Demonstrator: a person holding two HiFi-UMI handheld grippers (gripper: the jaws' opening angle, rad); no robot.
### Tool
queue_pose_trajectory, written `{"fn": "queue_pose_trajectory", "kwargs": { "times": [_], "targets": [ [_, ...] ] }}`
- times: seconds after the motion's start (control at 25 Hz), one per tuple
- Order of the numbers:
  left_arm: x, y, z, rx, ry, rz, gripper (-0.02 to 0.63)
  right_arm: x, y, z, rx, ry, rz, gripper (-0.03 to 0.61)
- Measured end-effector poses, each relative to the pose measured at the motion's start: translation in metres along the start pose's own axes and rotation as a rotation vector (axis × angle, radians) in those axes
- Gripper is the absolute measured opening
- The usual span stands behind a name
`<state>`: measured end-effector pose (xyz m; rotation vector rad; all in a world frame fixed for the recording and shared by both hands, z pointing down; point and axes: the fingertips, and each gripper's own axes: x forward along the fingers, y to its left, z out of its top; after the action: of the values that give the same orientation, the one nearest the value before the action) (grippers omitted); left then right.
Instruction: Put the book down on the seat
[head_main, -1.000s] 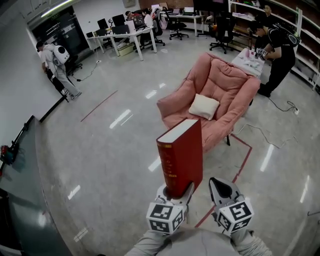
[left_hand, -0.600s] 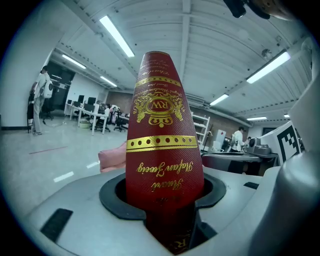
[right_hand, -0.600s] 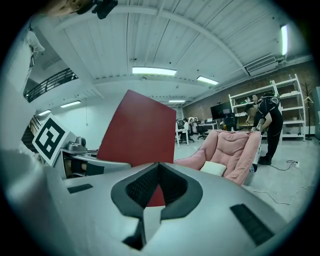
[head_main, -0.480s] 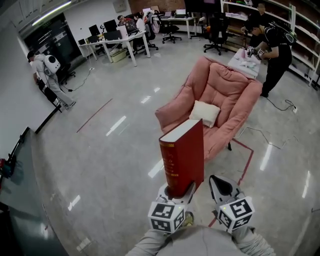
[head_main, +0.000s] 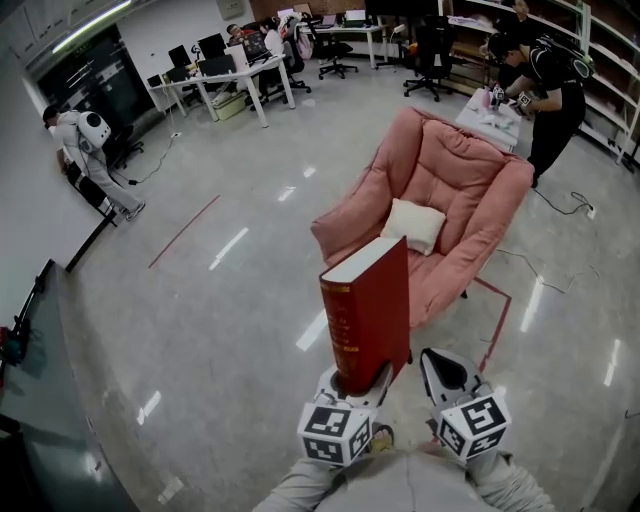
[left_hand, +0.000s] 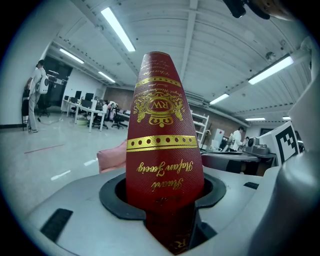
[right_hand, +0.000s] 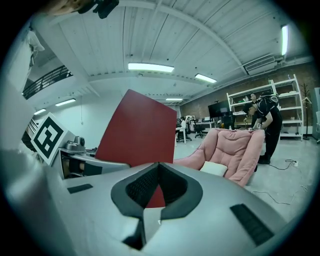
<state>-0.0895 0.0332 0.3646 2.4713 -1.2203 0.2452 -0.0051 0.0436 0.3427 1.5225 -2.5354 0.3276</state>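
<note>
The armchair (head_main: 455, 175) is covered in soft pink cloth. The floor (head_main: 200, 310) around it is polished shiny. The book (head_main: 368, 320) in front of it is bound in rough red cloth, printed in shiny gold.

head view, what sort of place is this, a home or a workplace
Probably an open-plan office or lab: white desks with monitors and black wheeled office chairs at the back, metal storage shelves on the right, and a shiny grey floor.

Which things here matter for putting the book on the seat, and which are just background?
Job: red book, clamped upright in left tool; pink armchair; white cushion on its seat.
Background: right tool, office desks, red floor tape.
</note>
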Motion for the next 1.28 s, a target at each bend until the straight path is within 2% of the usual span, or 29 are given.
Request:
{"fn": "queue_pose_trajectory", "kwargs": {
  "times": [0.52,0.68,1.28],
  "targets": [
    [0.038,0.031,0.011,-0.028,0.026,-0.009,0.241,0.036,-0.02,-0.004,0.027,0.056,-0.006,0.005],
    [0.064,0.046,0.024,-0.041,0.043,0.007,0.241,0.061,-0.042,0.008,0.028,0.073,0.008,0.005],
    [0.17,0.099,0.004,-0.097,0.151,0.001,0.241,0.153,-0.118,-0.009,0.067,0.147,0.02,0.005]
  ]
}}
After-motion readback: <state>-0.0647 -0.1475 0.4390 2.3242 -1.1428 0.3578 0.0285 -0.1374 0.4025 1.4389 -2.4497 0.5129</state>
